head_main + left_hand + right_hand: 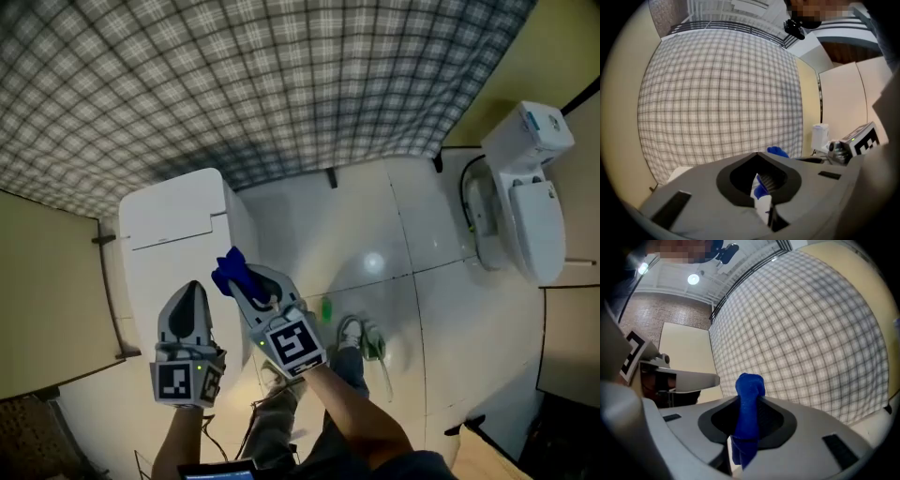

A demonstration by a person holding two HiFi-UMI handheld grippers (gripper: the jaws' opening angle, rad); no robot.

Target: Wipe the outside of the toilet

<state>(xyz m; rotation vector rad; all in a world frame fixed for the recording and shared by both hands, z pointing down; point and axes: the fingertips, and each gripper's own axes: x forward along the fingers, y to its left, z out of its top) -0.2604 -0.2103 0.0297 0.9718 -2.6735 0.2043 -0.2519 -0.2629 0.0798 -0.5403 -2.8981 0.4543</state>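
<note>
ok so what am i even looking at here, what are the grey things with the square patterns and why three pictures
There is no robot here. A person holds a two-jaw gripper in each hand, and the cubes with square patterns are part of those grippers. The head view comes from a camera on the person's head, looking steeply down at a white tiled floor. The toilet stands by the checked wall, and a second toilet is at the right. The other two pictures come from cameras riding on each gripper, looking along its jaws. The right gripper is shut on a blue cloth. The left gripper is shut and holds nothing.
</note>
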